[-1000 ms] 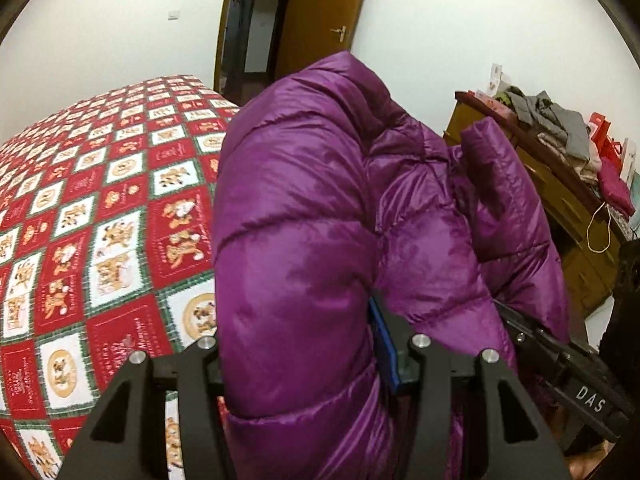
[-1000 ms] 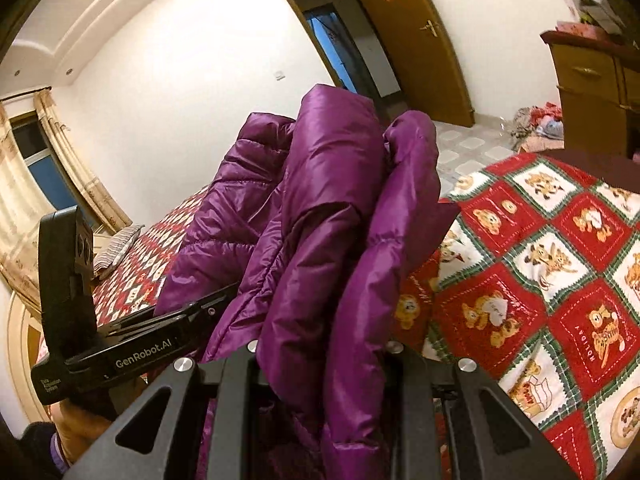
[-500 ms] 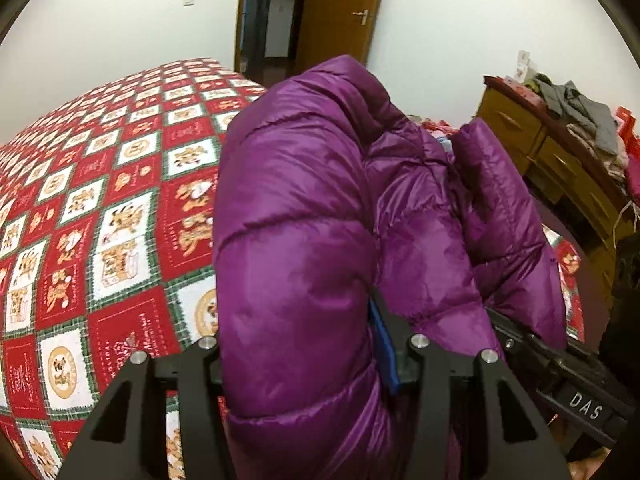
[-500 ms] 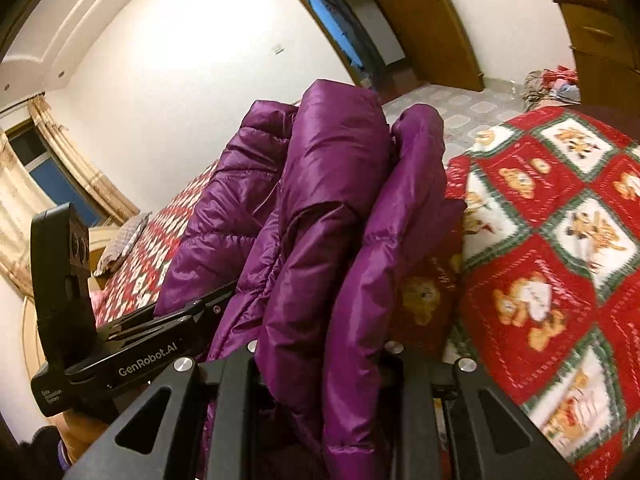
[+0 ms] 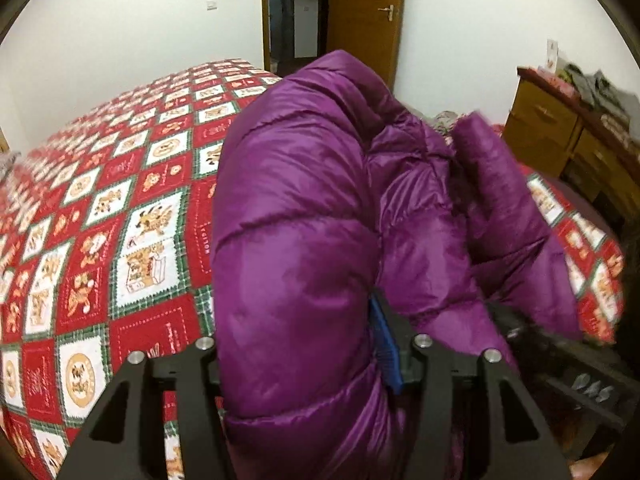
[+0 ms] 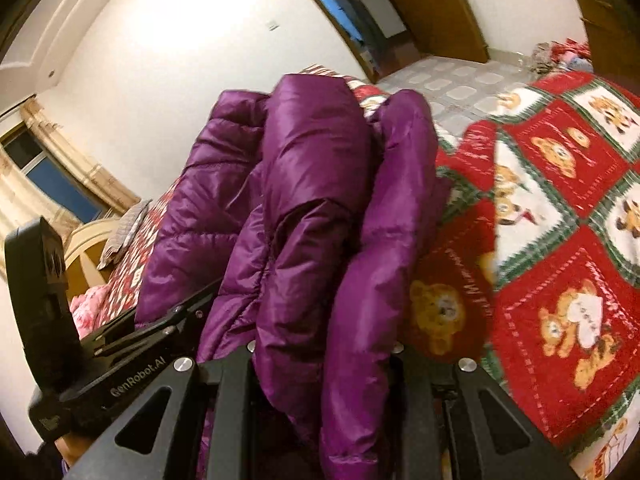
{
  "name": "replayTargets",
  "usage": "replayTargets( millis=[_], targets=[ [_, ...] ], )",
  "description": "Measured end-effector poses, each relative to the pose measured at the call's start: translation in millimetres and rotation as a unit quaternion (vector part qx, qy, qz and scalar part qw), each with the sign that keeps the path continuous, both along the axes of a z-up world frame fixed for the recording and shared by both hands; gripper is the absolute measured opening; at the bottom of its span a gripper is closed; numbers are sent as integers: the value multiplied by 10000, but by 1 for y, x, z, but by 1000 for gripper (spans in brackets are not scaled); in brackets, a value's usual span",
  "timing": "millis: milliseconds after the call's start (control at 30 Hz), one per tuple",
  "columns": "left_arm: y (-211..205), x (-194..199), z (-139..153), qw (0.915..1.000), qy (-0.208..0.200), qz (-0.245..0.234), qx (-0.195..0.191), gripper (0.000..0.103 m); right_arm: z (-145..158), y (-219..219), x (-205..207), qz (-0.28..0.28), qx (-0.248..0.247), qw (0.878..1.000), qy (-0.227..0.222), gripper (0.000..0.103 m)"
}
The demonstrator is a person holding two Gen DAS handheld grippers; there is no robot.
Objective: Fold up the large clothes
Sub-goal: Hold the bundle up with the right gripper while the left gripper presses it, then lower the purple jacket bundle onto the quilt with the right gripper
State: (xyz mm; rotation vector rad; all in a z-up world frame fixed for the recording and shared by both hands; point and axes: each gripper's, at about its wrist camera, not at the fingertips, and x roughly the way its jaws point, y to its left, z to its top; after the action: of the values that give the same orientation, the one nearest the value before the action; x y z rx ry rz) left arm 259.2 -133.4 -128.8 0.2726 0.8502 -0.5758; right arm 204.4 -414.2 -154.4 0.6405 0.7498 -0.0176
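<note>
Already bunched, the jacket hangs between both tools above the bed

Both tools clench folds of the glossy purple quilted down jacket (image 5: pixel 304 240). The left tool (image 5: pixel 308 356) has just been opening its jaws a little, yet a thick padded roll fills them. The right tool (image 6: pixel 320 356) grasps two hanging layers. The jacket's long axis runs side to side between them, just forward of each tool, over the red-and-white bear-patterned quilt (image 5: pixel 120 220) near the bed's foot edge. Lowering it flat looks like the coming move.
</note>
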Motion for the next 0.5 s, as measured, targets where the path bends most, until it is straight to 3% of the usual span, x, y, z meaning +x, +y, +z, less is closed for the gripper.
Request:
replayTargets(
  millis=[233, 367, 500],
  targets=[
    [9, 4, -10, 9998, -88, 146, -55, 82, 20, -16, -26, -238, -187, 9995, -100, 27],
    [9, 5, -12, 9997, -75, 219, -77, 84, 47, -20, -41, -608, -716, 9952, -278, 28],
    [1, 2, -13, 9997, -159, 193, 55, 84, 81, -14, -25, -657, -1335, 9878, -458, 28]
  ],
)
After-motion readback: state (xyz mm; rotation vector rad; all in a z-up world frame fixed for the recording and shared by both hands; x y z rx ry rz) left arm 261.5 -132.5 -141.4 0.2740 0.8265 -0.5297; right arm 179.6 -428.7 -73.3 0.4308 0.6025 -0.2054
